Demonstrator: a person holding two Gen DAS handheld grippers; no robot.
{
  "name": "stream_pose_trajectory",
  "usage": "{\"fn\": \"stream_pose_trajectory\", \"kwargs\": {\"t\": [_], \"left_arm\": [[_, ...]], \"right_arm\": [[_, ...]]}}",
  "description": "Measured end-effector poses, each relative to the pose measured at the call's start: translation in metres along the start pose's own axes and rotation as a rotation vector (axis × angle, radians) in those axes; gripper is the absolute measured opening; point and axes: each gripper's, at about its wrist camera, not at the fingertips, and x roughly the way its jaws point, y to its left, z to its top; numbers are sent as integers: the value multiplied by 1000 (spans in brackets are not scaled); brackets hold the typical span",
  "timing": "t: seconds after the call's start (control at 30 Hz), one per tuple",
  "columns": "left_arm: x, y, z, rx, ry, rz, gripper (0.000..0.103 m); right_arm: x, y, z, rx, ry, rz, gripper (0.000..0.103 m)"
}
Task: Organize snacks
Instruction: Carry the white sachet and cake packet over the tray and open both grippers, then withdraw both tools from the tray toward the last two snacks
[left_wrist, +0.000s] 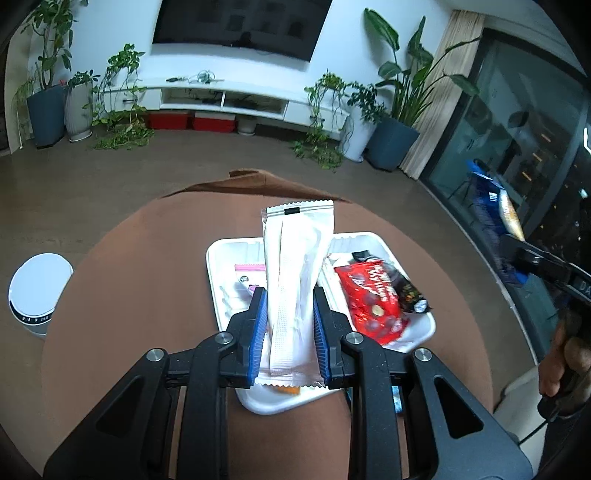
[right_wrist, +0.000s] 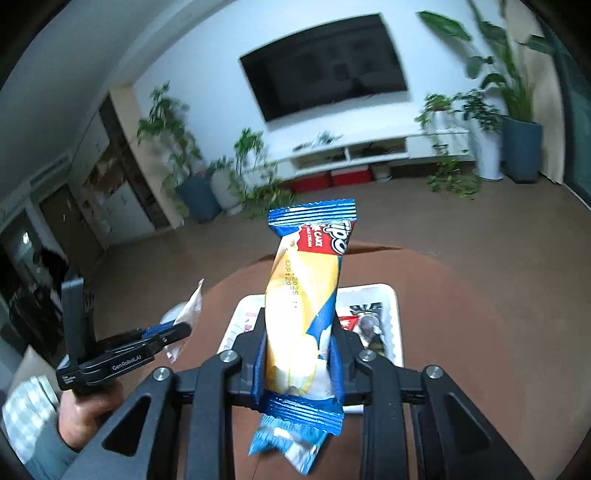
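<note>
My left gripper (left_wrist: 290, 314) is shut on a long white snack packet (left_wrist: 295, 280), held up above the white tray (left_wrist: 221, 254) on the round brown table (left_wrist: 129, 295). In the tray lie a red chocolate bag (left_wrist: 369, 299), a dark packet (left_wrist: 402, 284) and a small pink-and-white packet (left_wrist: 249, 273). My right gripper (right_wrist: 299, 350) is shut on a blue-and-yellow cake packet (right_wrist: 306, 306), also raised over the white tray (right_wrist: 391, 295). The left gripper (right_wrist: 173, 332) with its white packet (right_wrist: 190, 314) shows at the left of the right wrist view, a hand (right_wrist: 85, 410) holding it.
A white round bin (left_wrist: 38, 291) stands on the floor left of the table. Beyond lie a TV cabinet (left_wrist: 229, 96), potted plants (left_wrist: 399, 122) and a glass door (left_wrist: 517, 140) on the right. A hand (left_wrist: 565, 365) holds the right gripper at the right edge.
</note>
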Motion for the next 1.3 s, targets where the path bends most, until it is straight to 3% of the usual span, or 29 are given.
{"fn": "stream_pose_trajectory", "kwargs": {"t": [0.2,0.4,0.9,1.3], "left_arm": [[48,7,-2,-6,36,21,22],[77,17,-12,-13,65,27,22],[129,17,-21,-31,113,54,22],[154,15,-27,-20,143,66,23]], "right_arm": [[77,-14,-9,-85,150,-107,30],[106,-35,-21,-86,214,-135,30],[135,-46,-41,-91,310,-166,30],[140,-36,-56,-134,312,-182,30]]}}
